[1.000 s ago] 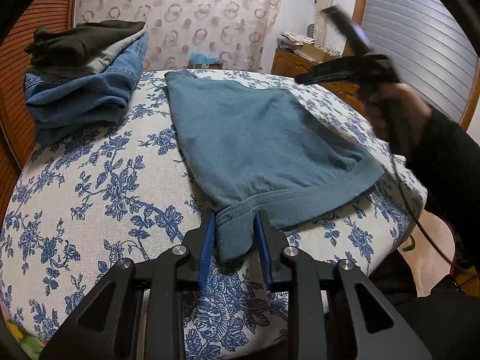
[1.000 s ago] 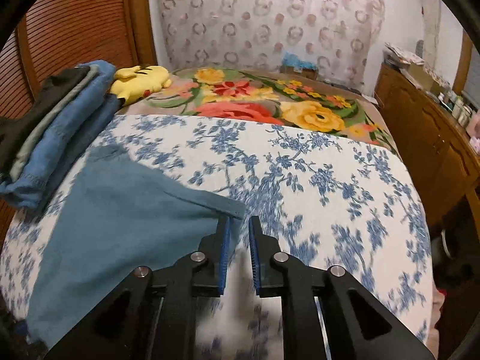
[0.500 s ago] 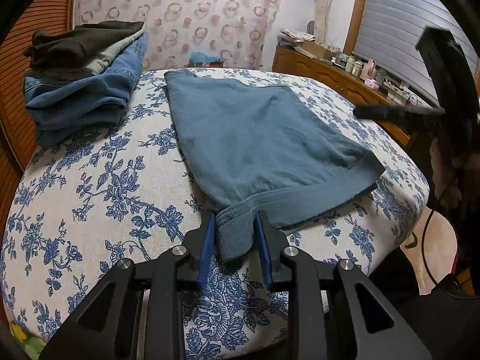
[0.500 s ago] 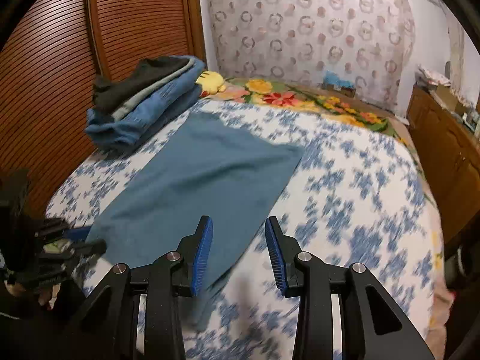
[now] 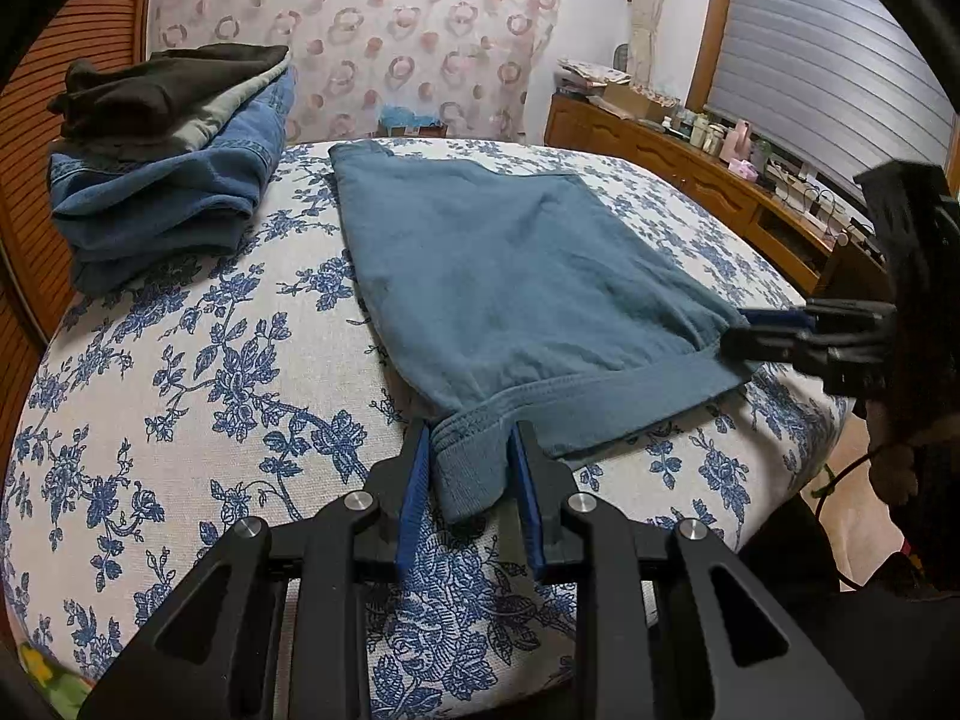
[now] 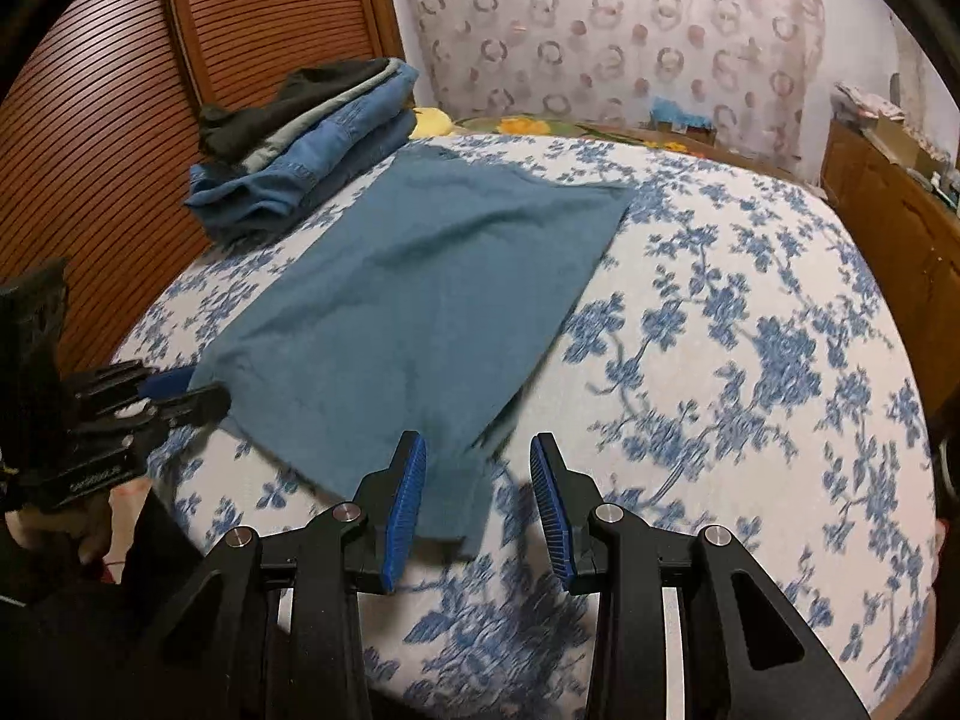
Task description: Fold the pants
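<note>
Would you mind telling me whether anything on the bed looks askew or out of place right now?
Nothing is spilled or damaged. The teal pants lie flat but slanted across the floral bedspread. The waistband corner is bunched up between the left gripper pads. The folded stack of clothes looks tidy.

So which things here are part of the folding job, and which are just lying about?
In the job:
- teal pants
- left gripper, clamped on the waistband
- right gripper, open at the other corner

Lying about:
- stack of folded clothes
- yellow plush
- dresser clutter
</note>
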A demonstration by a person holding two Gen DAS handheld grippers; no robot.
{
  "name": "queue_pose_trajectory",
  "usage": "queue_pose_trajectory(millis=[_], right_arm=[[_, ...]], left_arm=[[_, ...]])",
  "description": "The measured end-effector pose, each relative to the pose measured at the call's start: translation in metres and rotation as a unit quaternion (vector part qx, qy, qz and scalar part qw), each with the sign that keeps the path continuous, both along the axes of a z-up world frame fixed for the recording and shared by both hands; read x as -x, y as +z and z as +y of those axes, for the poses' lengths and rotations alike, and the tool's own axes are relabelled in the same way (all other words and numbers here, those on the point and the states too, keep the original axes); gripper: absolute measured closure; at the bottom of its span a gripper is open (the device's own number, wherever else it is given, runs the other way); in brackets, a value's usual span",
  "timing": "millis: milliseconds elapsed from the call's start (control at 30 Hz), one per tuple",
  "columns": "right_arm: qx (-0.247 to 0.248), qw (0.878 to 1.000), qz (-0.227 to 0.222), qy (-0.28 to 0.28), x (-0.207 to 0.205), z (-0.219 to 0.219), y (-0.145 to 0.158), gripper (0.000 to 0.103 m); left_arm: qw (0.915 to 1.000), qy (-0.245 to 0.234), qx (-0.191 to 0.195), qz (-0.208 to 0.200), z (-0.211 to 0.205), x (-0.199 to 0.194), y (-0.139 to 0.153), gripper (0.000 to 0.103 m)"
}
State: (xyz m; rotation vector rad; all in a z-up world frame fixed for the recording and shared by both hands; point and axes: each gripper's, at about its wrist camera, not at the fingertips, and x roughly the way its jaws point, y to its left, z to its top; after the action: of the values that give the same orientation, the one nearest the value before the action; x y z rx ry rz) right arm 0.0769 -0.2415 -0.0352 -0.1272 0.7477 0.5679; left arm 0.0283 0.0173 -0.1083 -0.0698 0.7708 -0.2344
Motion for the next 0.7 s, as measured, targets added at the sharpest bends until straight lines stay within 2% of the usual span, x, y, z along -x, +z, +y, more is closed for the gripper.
queue_pose_trajectory(millis=[200, 533, 600, 700], right_arm=[[-0.008, 1.0, 0.013, -0.002, 0.003, 0.001, -0.011, 0.065], [-0.025, 1.0, 0.003, -0.002, 0.006, -0.003, -0.014, 0.066], [-0.03, 1.0, 0.003, 0.001, 0.008, -0.003, -0.015, 0.073], [-0.039, 0.999, 0.004, 0.003, 0.01, -0.004, -0.015, 0.078]], left_arm=[[1.0, 0.0, 0.0, 0.0, 0.0, 0.0, 0.0, 0.075], [1.0, 0.0, -0.001, 0.0, 0.0, 0.0, -0.001, 0.075], [1.0, -0.002, -0.002, -0.001, 0.0, 0.001, -0.001, 0.075], [1.0, -0.004, -0.003, -0.004, -0.001, 0.003, 0.002, 0.084]])
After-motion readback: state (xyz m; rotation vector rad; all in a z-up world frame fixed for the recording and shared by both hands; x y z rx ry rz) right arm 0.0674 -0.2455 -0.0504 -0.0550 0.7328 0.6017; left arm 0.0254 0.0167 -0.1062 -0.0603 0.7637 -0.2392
